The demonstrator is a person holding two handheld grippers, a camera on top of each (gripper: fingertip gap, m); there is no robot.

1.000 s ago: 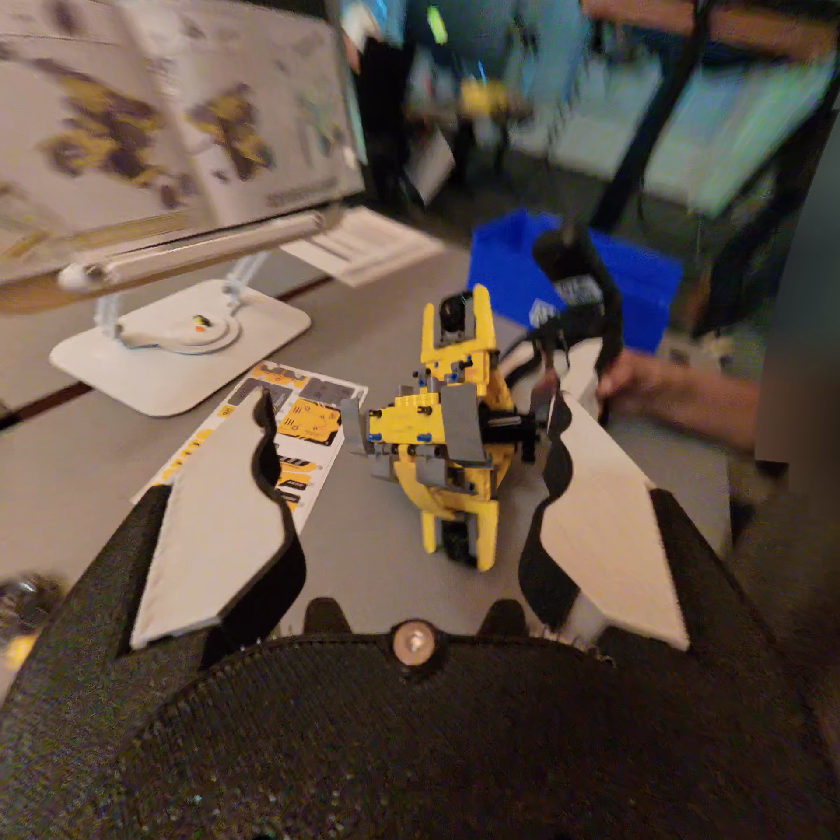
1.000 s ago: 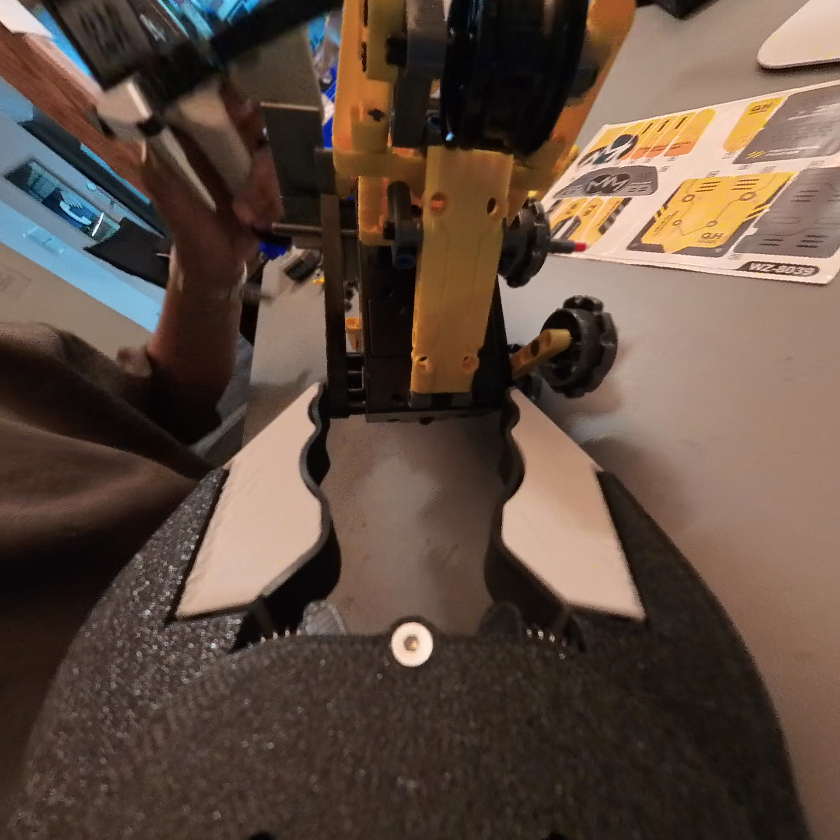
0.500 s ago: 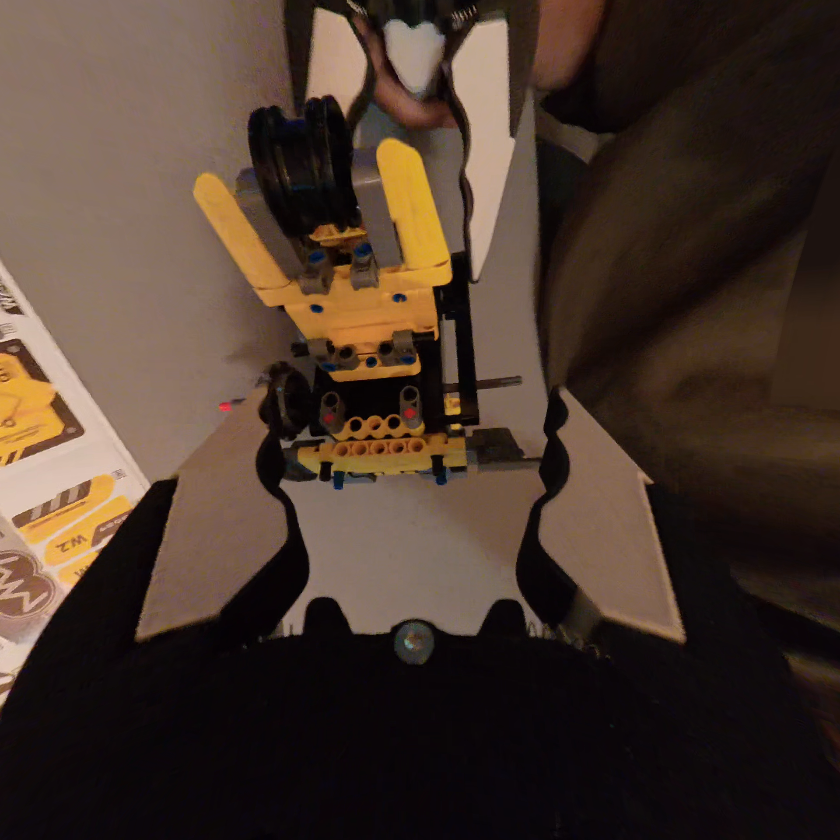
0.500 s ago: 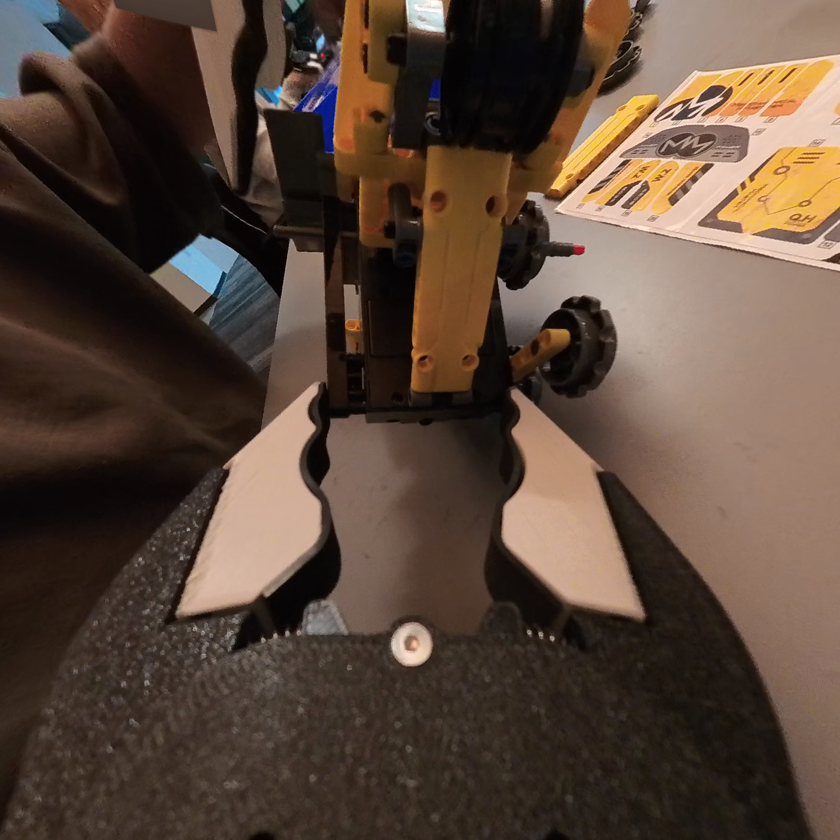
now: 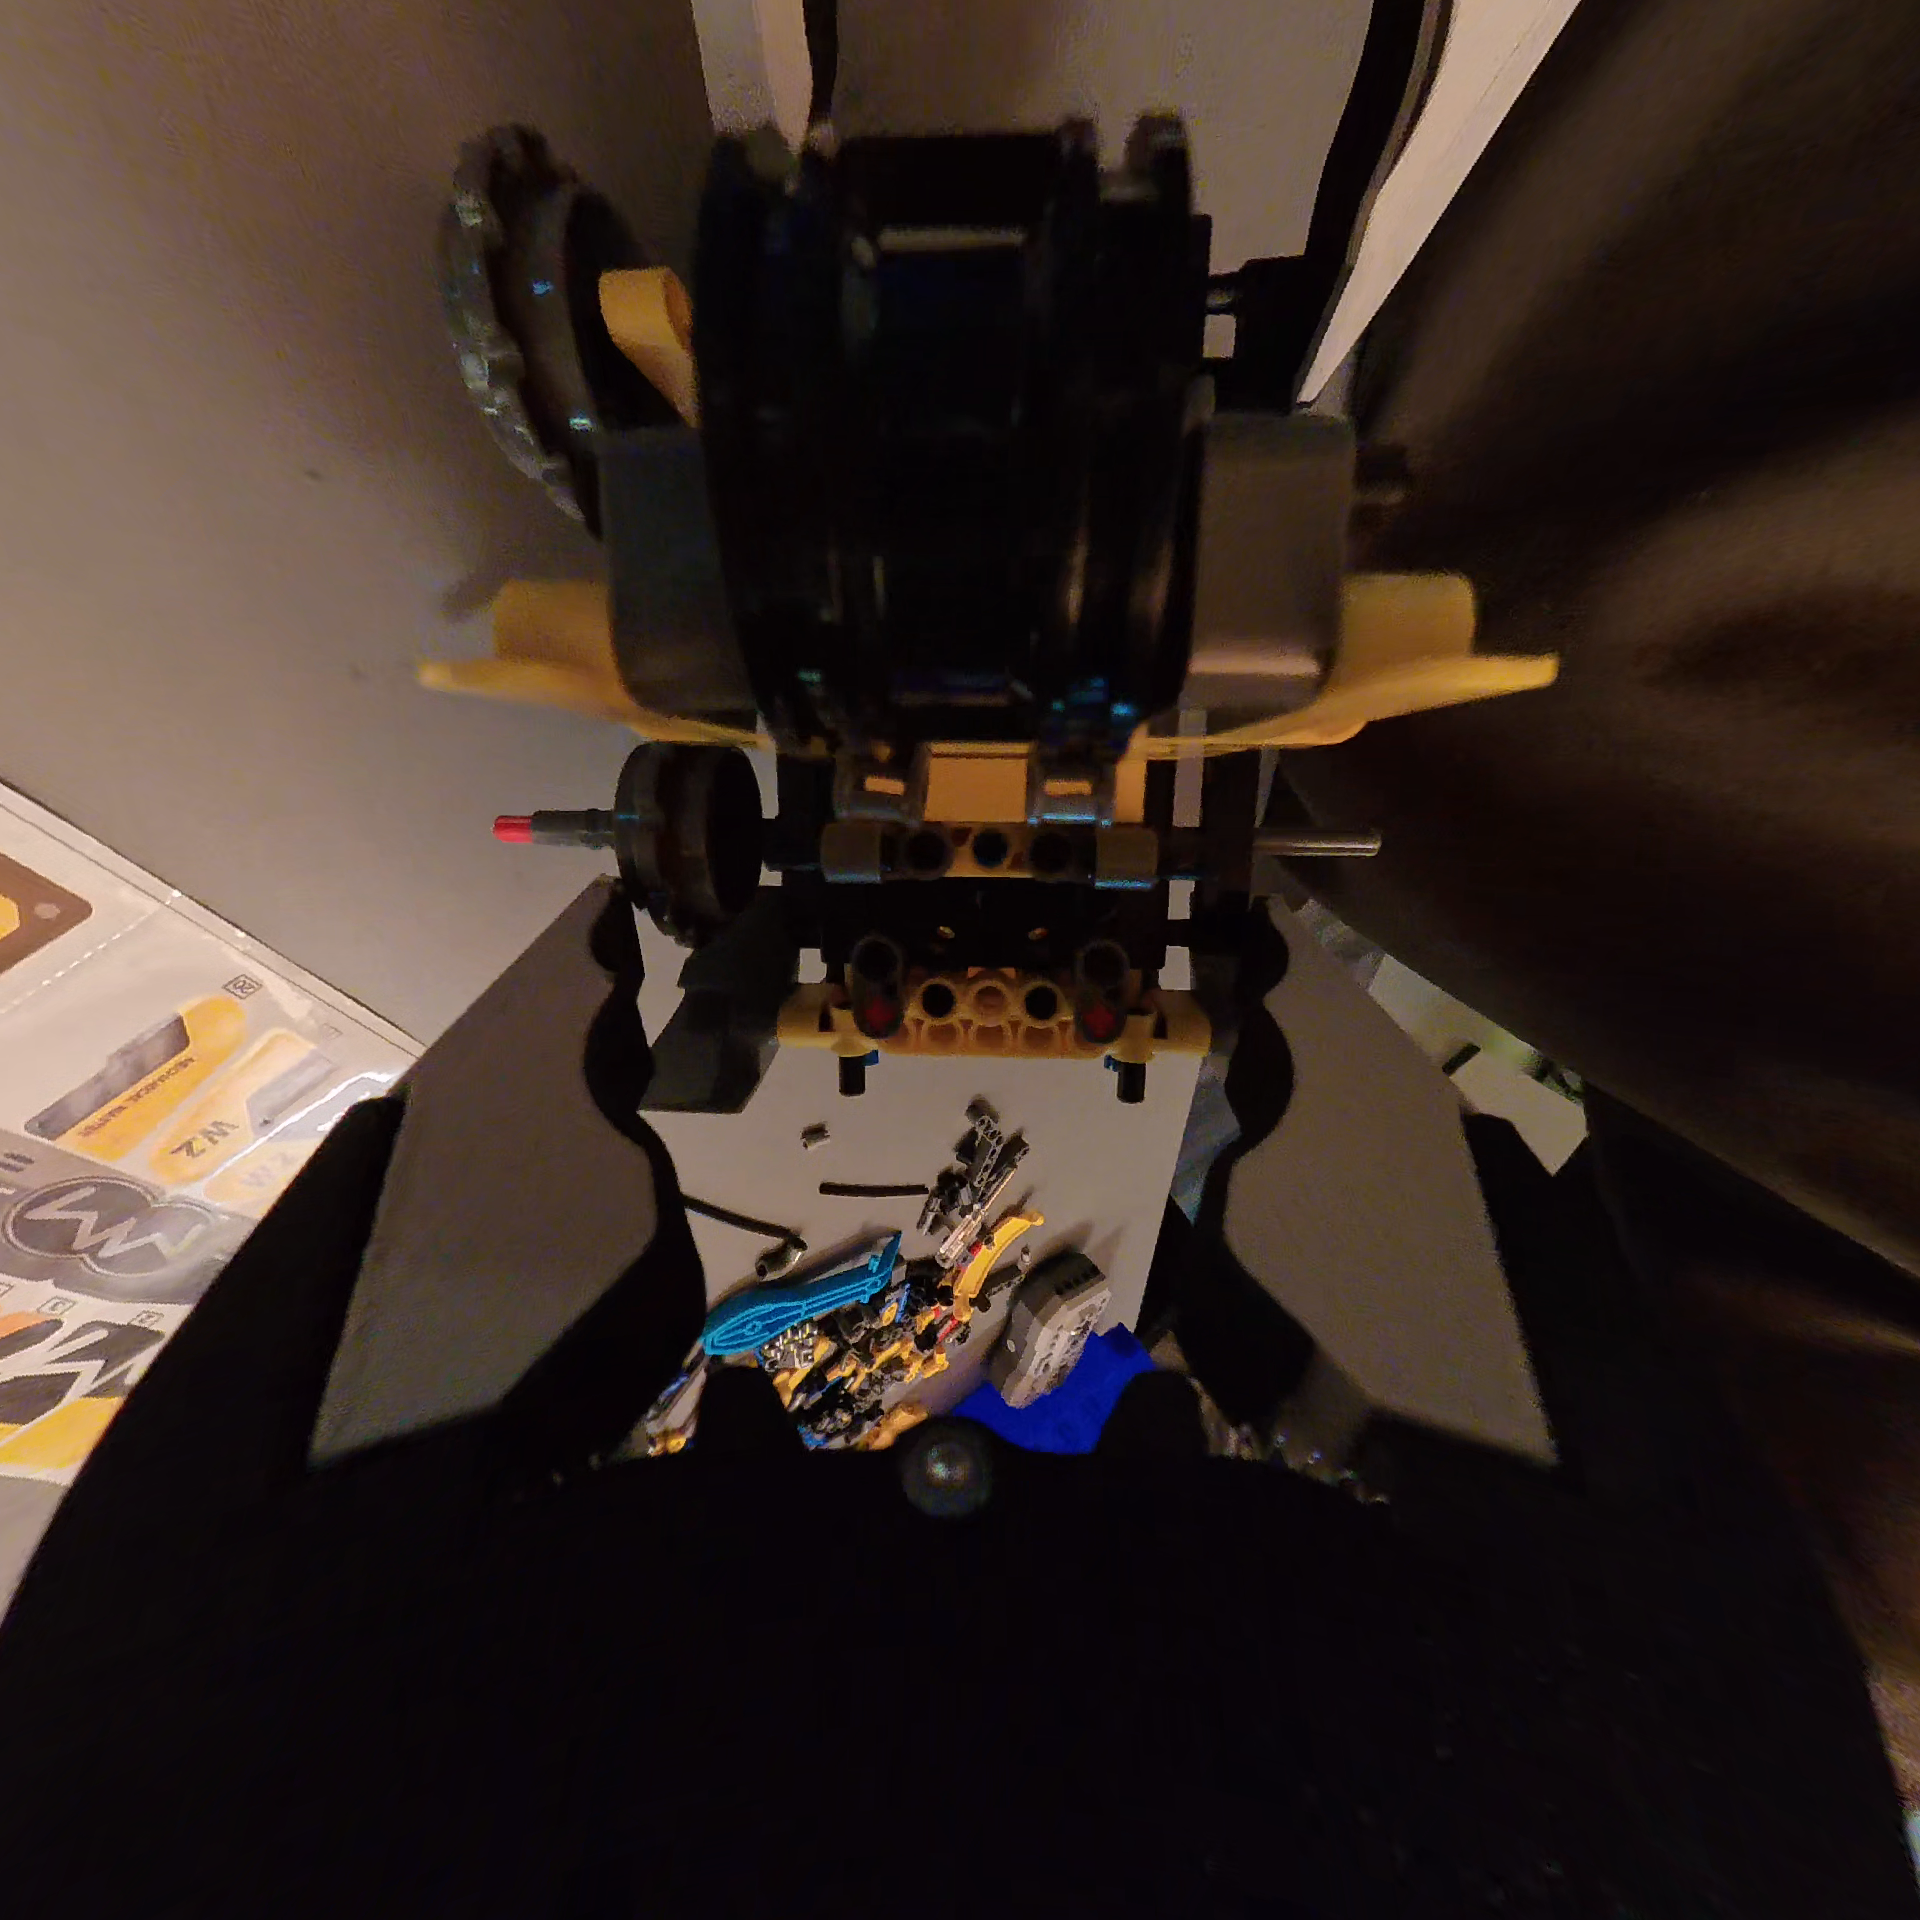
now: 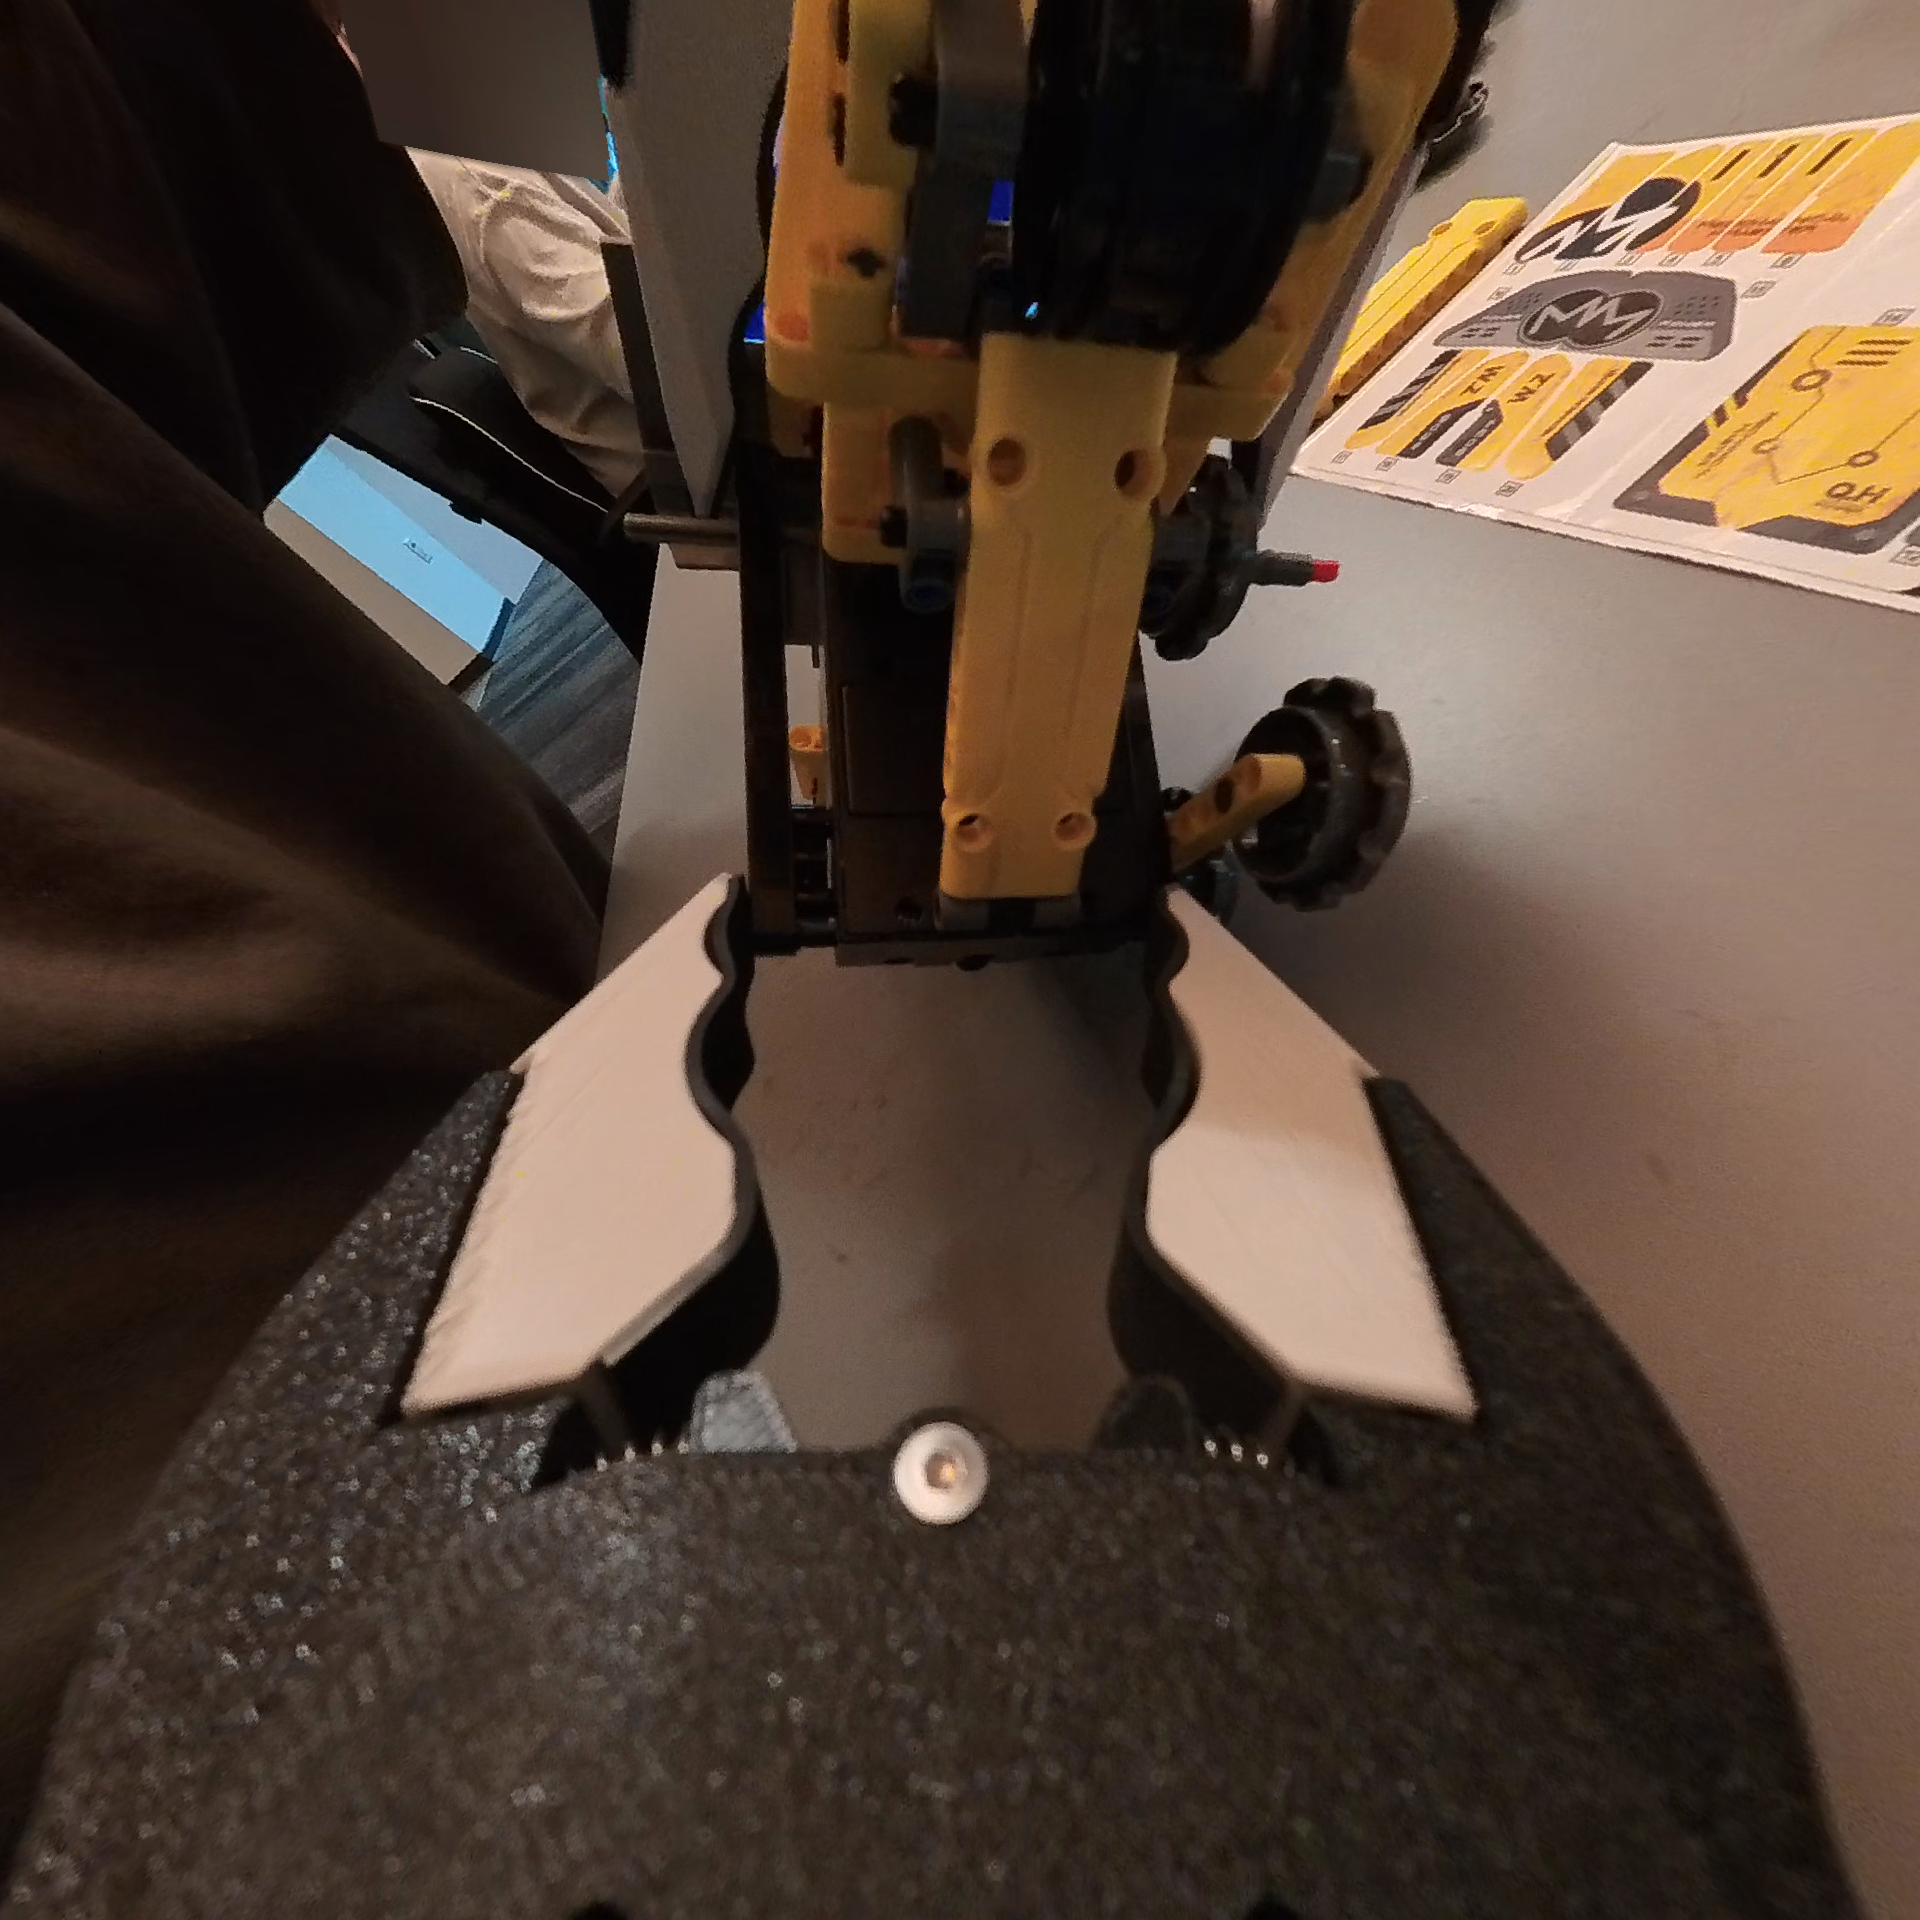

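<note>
A yellow and black brick-built model (image 6: 1039, 623) stands upright over the grey table (image 6: 1610, 1039). My right gripper (image 6: 951, 914) is shut on the black frame at its lower end. In the left wrist view the model (image 5: 987, 997) fills the middle, its black wheel (image 5: 935, 416) blurred and close. My left gripper (image 5: 935, 914) is open, its fingers on either side of the model's yellow holed beam, near it but not clamped. One white finger of the left gripper (image 6: 665, 312) shows behind the model. A red-tipped axle (image 5: 509, 828) sticks out sideways.
A sticker sheet (image 6: 1662, 364) lies on the table, with a yellow beam (image 6: 1423, 270) beside it. A black gear knob (image 6: 1320, 790) sits by the model's base. Loose pieces (image 5: 883, 1330) and a blue bin (image 5: 1070, 1392) show below. A brown sleeve (image 6: 208, 727) is at the left. Left tips to right tips: about 9 cm.
My left gripper swung round from facing across the table and closed in on the model, its open fingers now flanking the model's end. My right gripper kept its hold, nearly still.
</note>
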